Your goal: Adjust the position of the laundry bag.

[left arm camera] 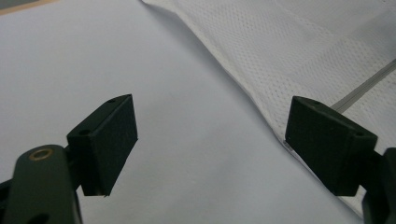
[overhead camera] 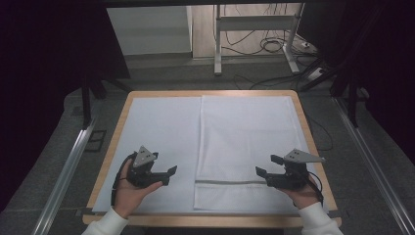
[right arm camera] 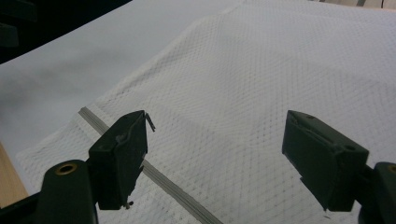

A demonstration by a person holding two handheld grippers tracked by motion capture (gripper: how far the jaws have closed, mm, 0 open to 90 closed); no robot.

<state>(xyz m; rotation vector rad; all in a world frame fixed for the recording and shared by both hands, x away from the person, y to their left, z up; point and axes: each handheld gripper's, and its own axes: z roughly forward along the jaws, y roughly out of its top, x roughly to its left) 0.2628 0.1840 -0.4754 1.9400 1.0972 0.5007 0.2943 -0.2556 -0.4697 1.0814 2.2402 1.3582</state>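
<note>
A white mesh cloth bag (overhead camera: 244, 142) lies flat on the right half of the table, with a grey zip line (overhead camera: 230, 182) running across near its front end. My left gripper (overhead camera: 170, 175) hovers over the bare white sheet just left of the bag's edge, jaws wide apart and empty. In the left gripper view the mesh bag (left arm camera: 299, 51) lies ahead and to the right of the left gripper (left arm camera: 210, 140). My right gripper (overhead camera: 266, 169) is open above the bag's front right part. In the right gripper view the zip (right arm camera: 168, 184) passes under the right gripper (right arm camera: 215, 149).
A white sheet (overhead camera: 156, 142) covers the wooden table (overhead camera: 111, 147), whose rim shows all round. Metal rails (overhead camera: 63, 171) run along both sides on the floor. A desk frame (overhead camera: 254, 39) with cables stands beyond the far edge.
</note>
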